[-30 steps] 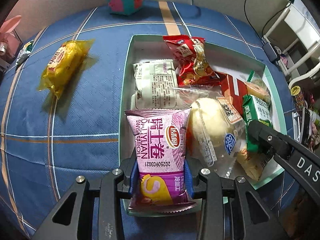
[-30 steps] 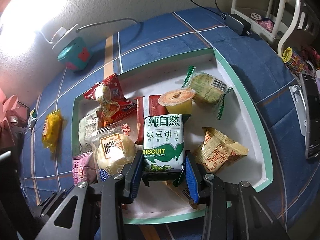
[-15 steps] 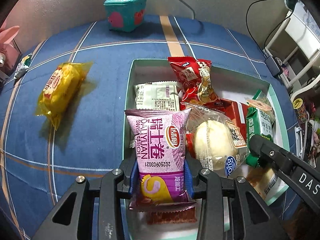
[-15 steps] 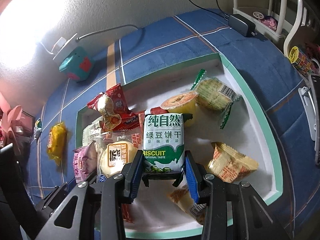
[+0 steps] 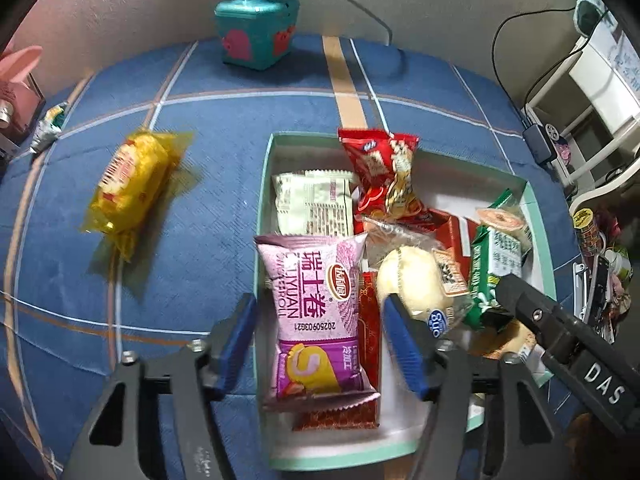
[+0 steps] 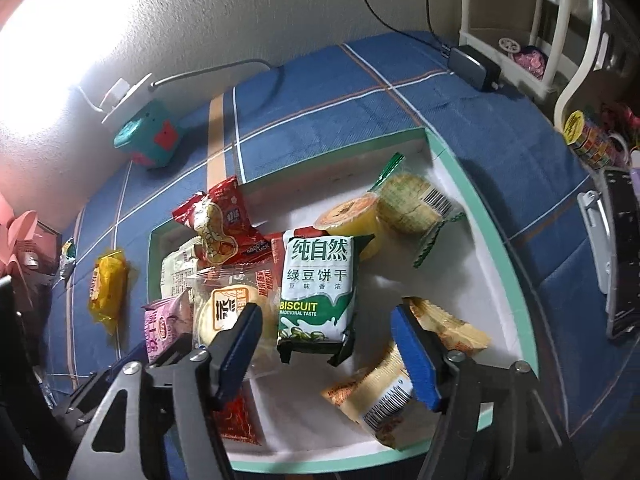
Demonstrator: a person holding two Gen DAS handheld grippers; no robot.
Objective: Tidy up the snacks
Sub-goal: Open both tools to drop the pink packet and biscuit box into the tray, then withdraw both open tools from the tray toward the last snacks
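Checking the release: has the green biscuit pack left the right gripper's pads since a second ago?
Yes. The green biscuit pack sits free between opening pads, over the box's white floor.

Snack wrappers — glossy plastic film throughout: pink Swiss roll pack (image 5: 316, 320), green biscuit pack (image 6: 318, 292), red peanut pack (image 5: 384, 176), translucent yellow cake wrapper (image 5: 128, 184), clear crinkled film on the bun (image 5: 416, 284). Box (image 5: 264, 184) looks like matt card, white inside, teal rim. Blue checked cloth (image 5: 200, 152) — woven, matt. Wall (image 6: 260, 12) rough, textured. Gripper pads (image 6: 414, 354) smooth blue plastic; arms matt black with bright metal screws.
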